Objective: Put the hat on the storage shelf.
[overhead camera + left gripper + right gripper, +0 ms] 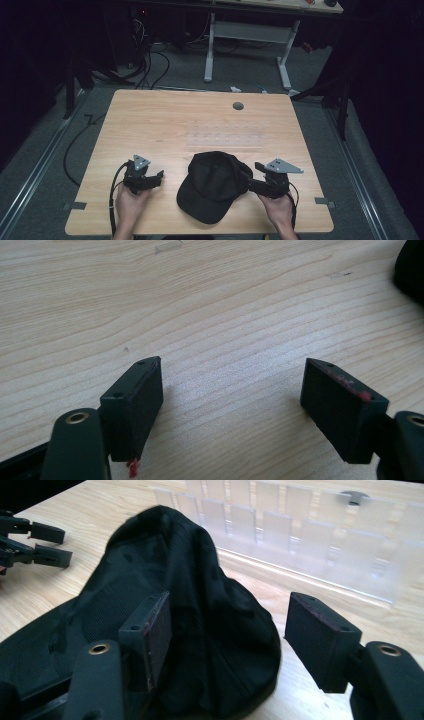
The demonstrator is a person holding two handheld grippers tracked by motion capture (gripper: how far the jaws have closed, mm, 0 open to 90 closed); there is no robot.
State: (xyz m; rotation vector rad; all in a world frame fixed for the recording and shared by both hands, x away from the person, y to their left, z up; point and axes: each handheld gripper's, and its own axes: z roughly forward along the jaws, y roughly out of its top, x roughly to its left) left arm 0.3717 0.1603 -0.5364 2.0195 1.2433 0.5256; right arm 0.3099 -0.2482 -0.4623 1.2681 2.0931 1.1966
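A: What sat nearest the person?

B: The two hands at the near edge of the table point(150, 107), each with a gripper. The left gripper point(159, 176) lay at the near left, well clear of the cap point(212, 182). Its jaws stood wide, with bare wood between them.

A: Anything between the pads up close?

B: No. In the left gripper view the left gripper point(232, 390) showed only wood grain in the gap, and a dark edge of the cap point(411, 267) at the far right of the picture.

A: And the right one?

B: The right gripper point(252, 186) was at the near right, just beside the cap's right side. In its own view the right gripper point(227, 630) had its jaws wide apart, with the cap point(200, 620) bulging up between them. One pad stood against the cloth; the other stood clear of it. I could not tell whether that first pad touched the cloth. Nothing was gripped.

A: Where was the cap?

B: In the middle of the near half of the table, between the two grippers, crown up, brim toward the person.

A: And farther back?

B: A clear tray point(225, 135) just behind the cap, with rows of small upright dividers. Beyond that, a grey round plug point(238, 106) near the far edge.
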